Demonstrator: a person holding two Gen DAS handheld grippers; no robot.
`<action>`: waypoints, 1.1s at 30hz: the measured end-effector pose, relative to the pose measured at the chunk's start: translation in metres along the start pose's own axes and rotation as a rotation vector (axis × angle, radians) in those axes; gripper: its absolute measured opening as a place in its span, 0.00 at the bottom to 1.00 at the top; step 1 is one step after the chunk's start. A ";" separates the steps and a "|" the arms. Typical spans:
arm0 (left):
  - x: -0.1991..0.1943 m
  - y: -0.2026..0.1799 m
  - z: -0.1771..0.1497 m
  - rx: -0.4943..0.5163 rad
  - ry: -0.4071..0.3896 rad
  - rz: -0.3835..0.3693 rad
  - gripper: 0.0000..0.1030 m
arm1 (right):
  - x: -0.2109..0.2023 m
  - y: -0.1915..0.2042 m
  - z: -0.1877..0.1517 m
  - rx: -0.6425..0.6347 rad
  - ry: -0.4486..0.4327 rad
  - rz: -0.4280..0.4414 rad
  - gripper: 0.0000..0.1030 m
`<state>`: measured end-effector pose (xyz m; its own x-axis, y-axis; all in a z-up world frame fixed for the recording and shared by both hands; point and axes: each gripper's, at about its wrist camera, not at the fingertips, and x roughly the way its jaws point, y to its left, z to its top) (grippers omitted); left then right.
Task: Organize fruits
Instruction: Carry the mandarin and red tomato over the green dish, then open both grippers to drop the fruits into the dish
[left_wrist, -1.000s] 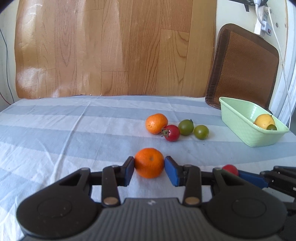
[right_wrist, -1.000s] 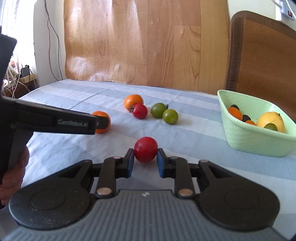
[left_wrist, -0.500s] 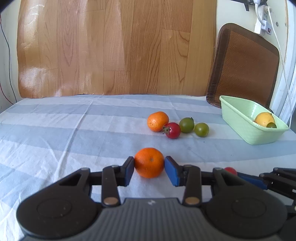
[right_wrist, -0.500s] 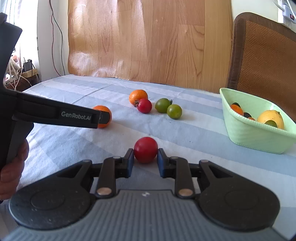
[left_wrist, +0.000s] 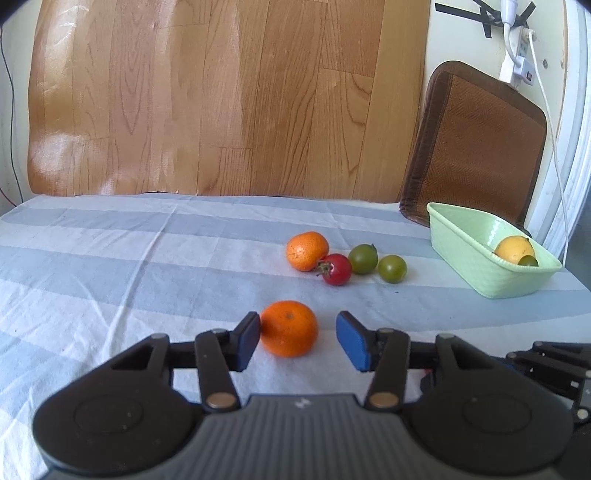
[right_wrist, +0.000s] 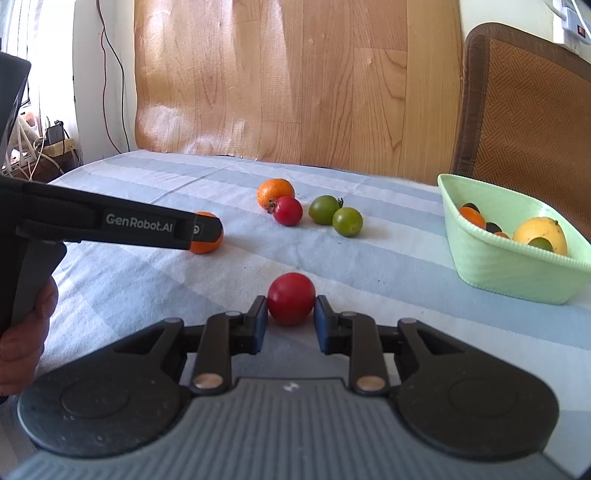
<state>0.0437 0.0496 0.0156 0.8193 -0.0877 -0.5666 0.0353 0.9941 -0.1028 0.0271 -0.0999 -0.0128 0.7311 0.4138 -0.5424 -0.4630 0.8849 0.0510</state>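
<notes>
My left gripper (left_wrist: 299, 339) is open. An orange mandarin (left_wrist: 289, 328) sits on the striped cloth between its fingers, touching the left pad and apart from the right one. My right gripper (right_wrist: 290, 319) is shut on a red tomato (right_wrist: 291, 298) just above the cloth. A green basket (right_wrist: 506, 258) at the right holds a yellow lemon (right_wrist: 540, 233) and small fruits. A second mandarin (left_wrist: 306, 251), a red tomato (left_wrist: 337, 269) and two green tomatoes (left_wrist: 376, 263) lie mid-table.
A brown woven chair back (left_wrist: 476, 147) stands behind the basket (left_wrist: 480, 258). A wood-pattern panel (left_wrist: 221, 96) rises behind the table. The left gripper's body (right_wrist: 110, 225) crosses the left of the right wrist view, partly hiding the mandarin (right_wrist: 207, 236).
My left gripper has opened: its right finger now stands clear of the mandarin, which rests on the cloth. Both grippers sit slightly higher and further back. The right gripper still holds the red tomato.
</notes>
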 end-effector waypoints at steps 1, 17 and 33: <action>0.002 -0.001 0.000 0.006 0.004 0.007 0.46 | 0.000 0.000 0.000 0.002 0.001 0.001 0.29; 0.001 -0.070 0.035 0.083 -0.030 -0.175 0.36 | -0.042 -0.040 0.001 0.061 -0.248 -0.179 0.28; 0.100 -0.184 0.076 0.161 0.078 -0.290 0.46 | -0.042 -0.160 0.002 0.240 -0.250 -0.445 0.29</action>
<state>0.1629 -0.1371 0.0395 0.7160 -0.3667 -0.5941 0.3552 0.9239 -0.1423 0.0714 -0.2583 0.0039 0.9400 0.0020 -0.3413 0.0225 0.9974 0.0679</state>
